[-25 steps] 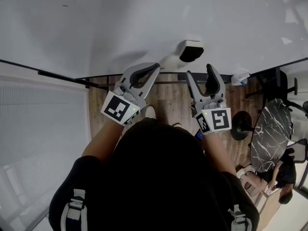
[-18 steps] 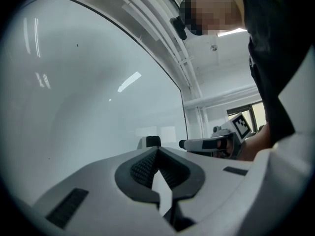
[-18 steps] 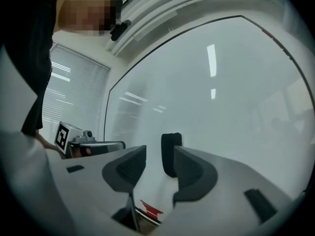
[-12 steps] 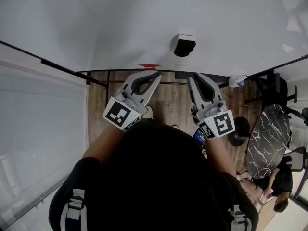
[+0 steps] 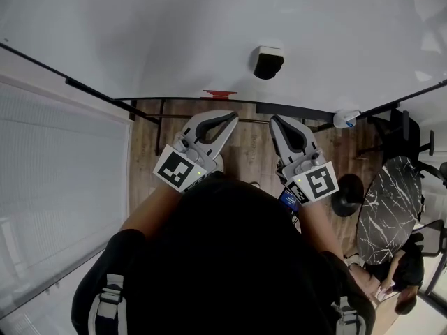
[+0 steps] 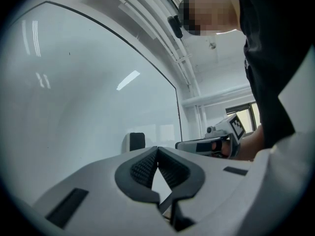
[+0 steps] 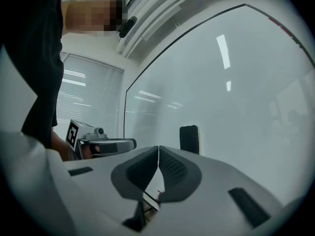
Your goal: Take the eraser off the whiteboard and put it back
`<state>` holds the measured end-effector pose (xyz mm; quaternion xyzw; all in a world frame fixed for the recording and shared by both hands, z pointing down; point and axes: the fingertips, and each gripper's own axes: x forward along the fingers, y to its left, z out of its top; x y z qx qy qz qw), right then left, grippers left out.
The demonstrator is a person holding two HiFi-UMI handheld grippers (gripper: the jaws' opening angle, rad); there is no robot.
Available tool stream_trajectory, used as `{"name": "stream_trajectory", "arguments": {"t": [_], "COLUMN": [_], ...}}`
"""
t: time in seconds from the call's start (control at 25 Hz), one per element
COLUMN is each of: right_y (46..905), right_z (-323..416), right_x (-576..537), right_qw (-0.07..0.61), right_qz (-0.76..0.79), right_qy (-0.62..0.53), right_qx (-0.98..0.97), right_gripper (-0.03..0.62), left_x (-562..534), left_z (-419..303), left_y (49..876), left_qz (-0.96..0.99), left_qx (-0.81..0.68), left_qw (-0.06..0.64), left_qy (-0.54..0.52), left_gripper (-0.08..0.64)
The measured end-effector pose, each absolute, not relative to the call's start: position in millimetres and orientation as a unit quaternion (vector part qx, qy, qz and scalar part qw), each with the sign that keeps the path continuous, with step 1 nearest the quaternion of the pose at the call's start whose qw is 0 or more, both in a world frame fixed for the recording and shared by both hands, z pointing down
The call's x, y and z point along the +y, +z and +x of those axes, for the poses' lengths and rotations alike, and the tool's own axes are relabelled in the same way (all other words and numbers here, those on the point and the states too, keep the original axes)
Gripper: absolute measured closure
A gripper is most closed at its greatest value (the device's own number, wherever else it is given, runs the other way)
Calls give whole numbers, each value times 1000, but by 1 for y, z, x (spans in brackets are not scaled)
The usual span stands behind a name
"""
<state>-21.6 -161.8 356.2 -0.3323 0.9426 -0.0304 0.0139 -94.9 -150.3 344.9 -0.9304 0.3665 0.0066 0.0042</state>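
The black-and-white eraser [image 5: 268, 63] clings to the whiteboard [image 5: 174, 26], a little above the board's lower edge and touched by neither tool; the right tool [image 5: 278, 121] is held level short of it, its jaws just drawn together with nothing between them; the left tool [image 5: 228, 116], just beside it, is likewise closed and empty, clear of the board; below them runs a wooden floor [image 5: 244, 149]; slatted blinds [image 5: 63, 166] fill the left side.
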Motion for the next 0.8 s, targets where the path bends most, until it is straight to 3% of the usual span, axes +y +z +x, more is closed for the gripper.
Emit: {"name": "stream_trajectory", "arguments": {"t": [0.8], "right_y": [370], "right_z": [-20], "right_x": [-158], "right_qw": [4], "right_qz": [-334], "right_qy": [-41], "right_qx": [942], "right_gripper": [586], "left_x": [-148], "left_z": [-88], "left_y": [359], "left_qz": [-932], "left_qx": [363], "left_qw": [-5], "left_qy": [-12], "left_gripper": [555]}}
